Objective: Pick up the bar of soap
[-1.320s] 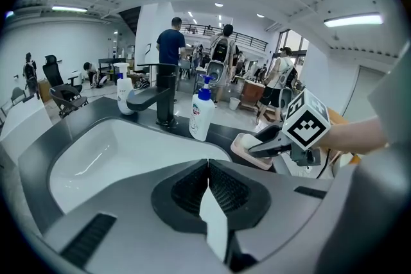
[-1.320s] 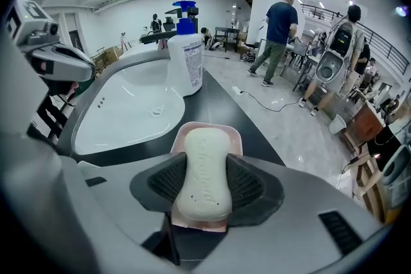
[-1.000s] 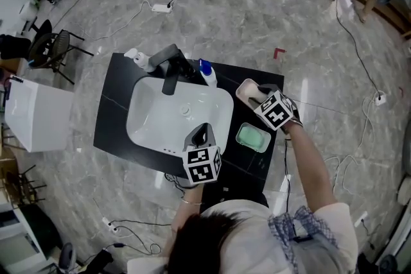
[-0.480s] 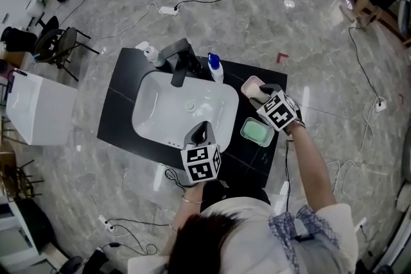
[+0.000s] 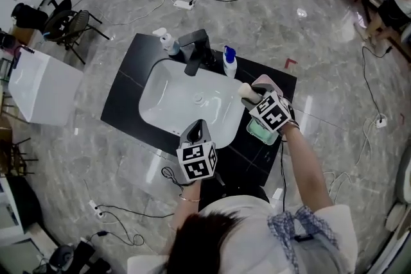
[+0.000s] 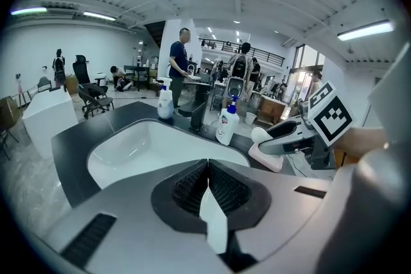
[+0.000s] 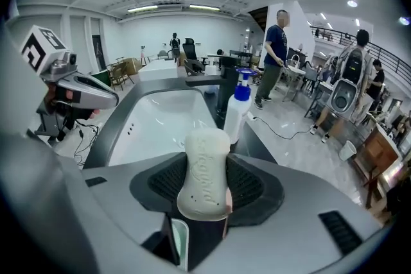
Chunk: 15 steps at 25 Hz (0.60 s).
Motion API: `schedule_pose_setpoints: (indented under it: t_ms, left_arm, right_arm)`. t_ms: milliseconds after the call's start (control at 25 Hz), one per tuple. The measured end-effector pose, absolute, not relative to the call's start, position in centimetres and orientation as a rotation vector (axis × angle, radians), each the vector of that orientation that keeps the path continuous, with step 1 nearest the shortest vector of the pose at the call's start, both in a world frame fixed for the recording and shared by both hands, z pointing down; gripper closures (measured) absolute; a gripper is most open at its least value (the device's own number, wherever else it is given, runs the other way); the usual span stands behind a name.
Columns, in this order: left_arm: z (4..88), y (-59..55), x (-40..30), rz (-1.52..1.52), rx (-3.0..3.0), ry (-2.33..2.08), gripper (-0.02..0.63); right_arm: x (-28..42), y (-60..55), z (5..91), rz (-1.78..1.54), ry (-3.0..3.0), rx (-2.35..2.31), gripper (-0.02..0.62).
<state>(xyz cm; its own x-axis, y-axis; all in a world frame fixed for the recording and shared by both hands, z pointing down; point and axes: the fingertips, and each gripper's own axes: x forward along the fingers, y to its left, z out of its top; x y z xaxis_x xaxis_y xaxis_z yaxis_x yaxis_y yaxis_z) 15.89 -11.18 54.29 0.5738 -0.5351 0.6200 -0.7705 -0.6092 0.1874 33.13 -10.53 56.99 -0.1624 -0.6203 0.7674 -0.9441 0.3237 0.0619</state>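
Right gripper view shows soap bar (image 7: 204,173) clamped in my right tool (image 5: 250,94); head view barely. Left tool (image 6: 207,179) closed, empty, near bench (image 5: 125,90) front edge, basin (image 5: 167,102) ahead.

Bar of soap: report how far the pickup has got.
Done: the right gripper is clamped on the bar of soap, jaws pressing both its sides. In hand: the bar hangs clear above the pink dish, beside the sink. Left: little, by the look of it; the pickup itself seems complete. The left gripper is shut and empty.
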Motion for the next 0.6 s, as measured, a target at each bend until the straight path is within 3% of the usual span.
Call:
schedule_pose_setpoints:
  t_ms: [600]
  left_arm:
    - [54.3,-11.4,10.4,0.696,2.239,-1.251,0.597]
  right_arm:
    - [25.1,-14.3,56.6,0.525,-2.043,1.219,0.393]
